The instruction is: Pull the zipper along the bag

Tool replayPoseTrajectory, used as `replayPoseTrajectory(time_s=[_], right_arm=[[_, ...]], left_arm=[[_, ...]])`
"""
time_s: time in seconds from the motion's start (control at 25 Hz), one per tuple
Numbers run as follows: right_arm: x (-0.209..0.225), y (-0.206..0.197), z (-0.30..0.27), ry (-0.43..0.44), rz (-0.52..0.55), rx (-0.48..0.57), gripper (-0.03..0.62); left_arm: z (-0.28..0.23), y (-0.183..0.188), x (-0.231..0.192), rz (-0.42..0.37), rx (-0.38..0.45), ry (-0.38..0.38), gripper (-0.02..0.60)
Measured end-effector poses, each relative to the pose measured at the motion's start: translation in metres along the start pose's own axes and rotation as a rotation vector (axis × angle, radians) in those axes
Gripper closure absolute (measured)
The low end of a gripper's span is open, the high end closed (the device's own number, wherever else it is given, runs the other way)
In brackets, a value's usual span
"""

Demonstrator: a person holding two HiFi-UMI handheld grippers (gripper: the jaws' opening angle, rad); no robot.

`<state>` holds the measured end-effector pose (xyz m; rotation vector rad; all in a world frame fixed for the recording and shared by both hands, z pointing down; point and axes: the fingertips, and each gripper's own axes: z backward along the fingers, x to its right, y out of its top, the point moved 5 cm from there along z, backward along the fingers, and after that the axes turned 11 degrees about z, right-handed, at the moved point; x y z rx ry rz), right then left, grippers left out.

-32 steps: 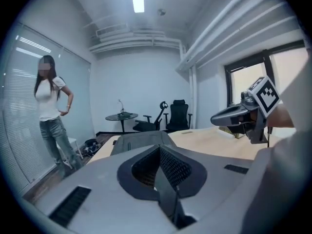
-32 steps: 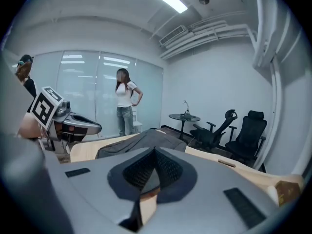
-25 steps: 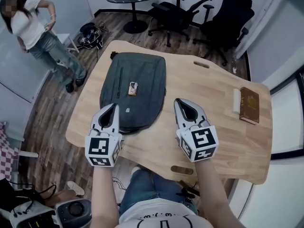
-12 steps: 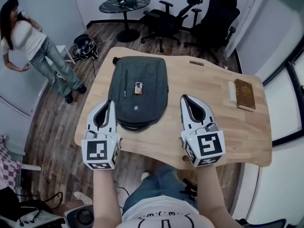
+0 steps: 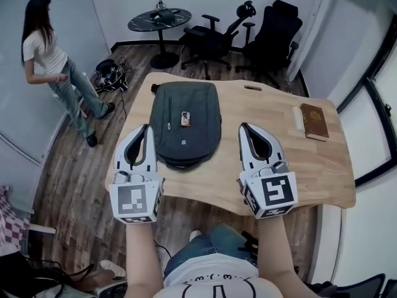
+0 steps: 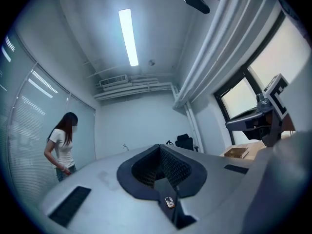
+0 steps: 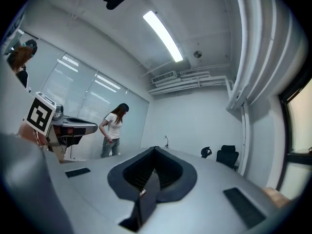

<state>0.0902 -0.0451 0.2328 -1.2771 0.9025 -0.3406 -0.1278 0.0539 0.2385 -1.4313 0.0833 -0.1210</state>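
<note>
Two tools, head view: left tool (image 5: 147, 129) and right tool (image 5: 244, 128) hover above the near edge of the table (image 5: 260, 113), flanking the grey bag (image 5: 186, 123) lying toward the far left corner. Left gripper view: jaws together. Right gripper view: jaws together.

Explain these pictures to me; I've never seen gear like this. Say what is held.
No robot here: a person holds a tool in each hand, the white two-jaw left gripper and right gripper, each carrying a marker cube. The head view comes from a camera on the person's head, looking down. The other two come from cameras riding on each gripper, looking along its jaws toward the room. On the light wooden table lie a dark grey fabric backpack and, far right, a brown hardcover book. Both grippers are shut and empty, hovering either side of the backpack's near end.
</note>
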Motion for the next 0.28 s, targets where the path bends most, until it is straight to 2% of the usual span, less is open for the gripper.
replayPoseTrajectory(time_s=[0.16, 0.28], right_arm=[[0.004, 0.006, 0.006, 0.002, 0.010, 0.018, 0.543], [0.009, 0.007, 0.010, 0.007, 0.016, 0.027, 0.543]], left_arm=[[0.006, 0.011, 0.005, 0.031, 0.032, 0.020, 0.568], [0.009, 0.014, 0.010, 0.010, 0.044, 0.024, 0.568]])
